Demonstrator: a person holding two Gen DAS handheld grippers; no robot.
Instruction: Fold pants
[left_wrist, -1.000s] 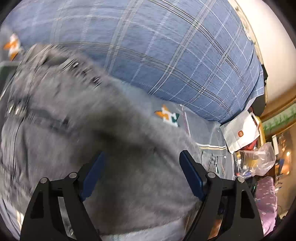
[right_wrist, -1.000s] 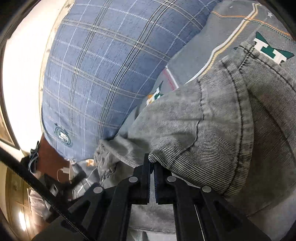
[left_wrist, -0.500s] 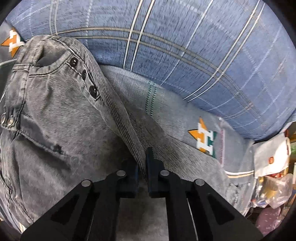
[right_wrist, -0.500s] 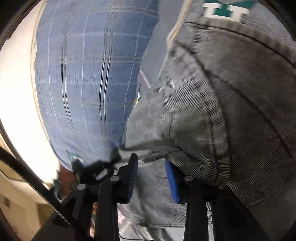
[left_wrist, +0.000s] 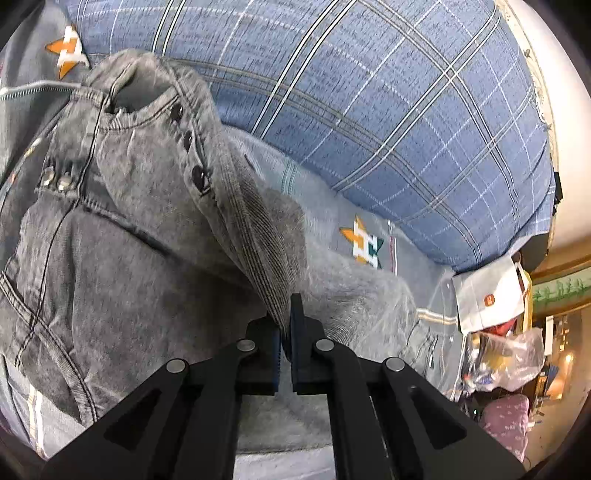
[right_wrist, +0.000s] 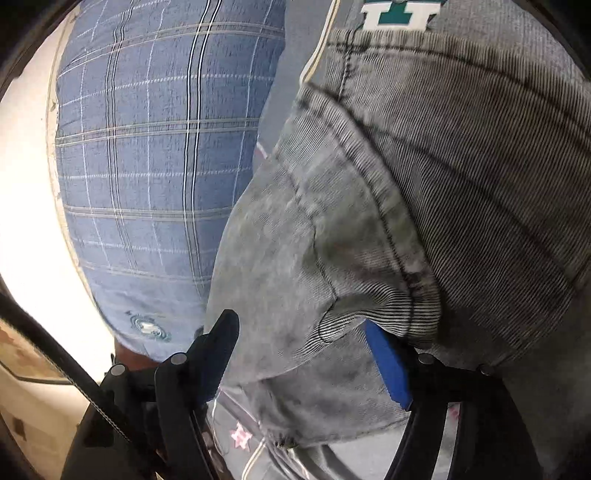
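Grey denim pants (left_wrist: 122, 258) lie bunched on a bed, their fly buttons (left_wrist: 199, 177) facing up in the left wrist view. My left gripper (left_wrist: 286, 310) is shut on a raised ridge of the pants' edge just below the buttons. In the right wrist view the pants (right_wrist: 443, 184) fill the right side, with a seamed fold drooping toward me. My right gripper (right_wrist: 303, 347) has its jaws opening wide. That fold hangs between its fingers and rests by the blue pad (right_wrist: 388, 362), unpressed.
A large blue plaid quilt (left_wrist: 369, 110) bulges behind the pants and shows again as the plaid quilt (right_wrist: 155, 166) on the left. The grey bedsheet (left_wrist: 362, 245) has star prints. A white paper bag (left_wrist: 487, 299) and a plastic bag (left_wrist: 509, 354) sit past the bed's right edge.
My left gripper went from wide open to shut on the pants' edge. My right gripper, which was shut on the fold, has opened and let go.
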